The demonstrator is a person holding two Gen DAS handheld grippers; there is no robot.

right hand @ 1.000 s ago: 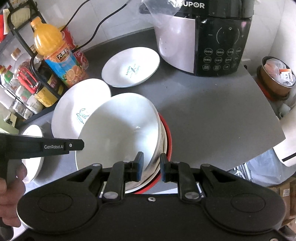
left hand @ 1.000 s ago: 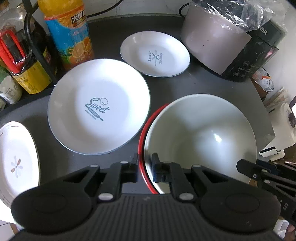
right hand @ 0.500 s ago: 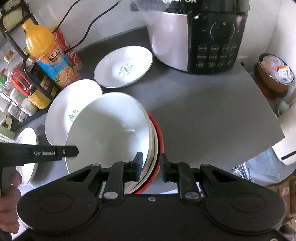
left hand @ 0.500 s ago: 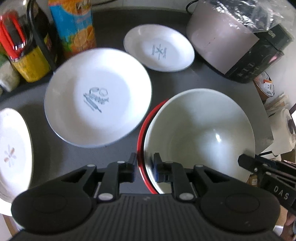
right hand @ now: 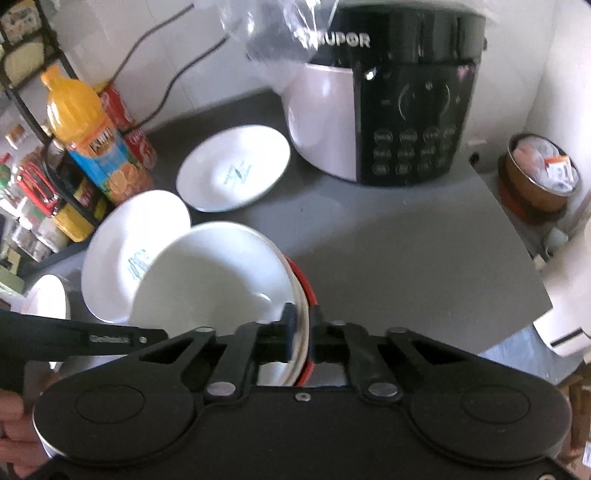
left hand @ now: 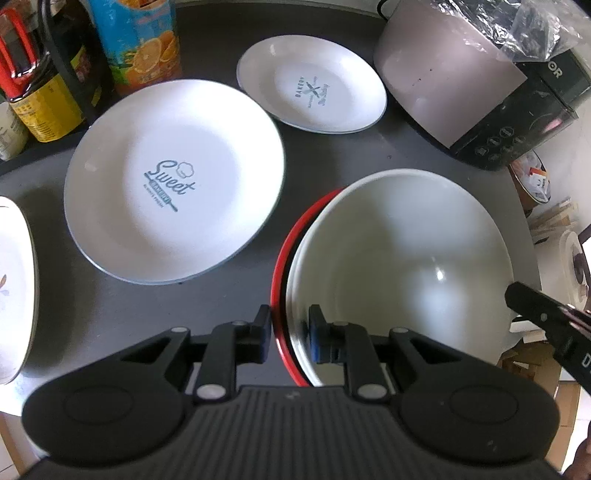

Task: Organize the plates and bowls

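Since a second ago we have squeezed our right gripper down on the far rim of the bowl stack, where its fingers earlier stood looser around that rim, and the stack now sits a little more toward the lower centre of the right wrist view. Our left gripper has meanwhile eased: one finger is outside the red rim, the other inside the top white bowl, and a thin gap shows at the outer finger, so we cannot tell whether it still presses.

In the left wrist view the stack fills the lower right, a white bowl nested in a red-rimmed bowl on the dark countertop. Just to its left, centre left of the frame, lies the "Sweet" plate, close beside the red rim. The "Bakery" plate rests at upper centre, apart from both. A third plate with a flower mark is cut off by the left edge.

The orange juice bottle stands at upper left beside a rack of bottles. The rice cooker occupies the upper right, a clear plastic bag on top.

In the right wrist view a hand at lower left grips the left tool's handle.
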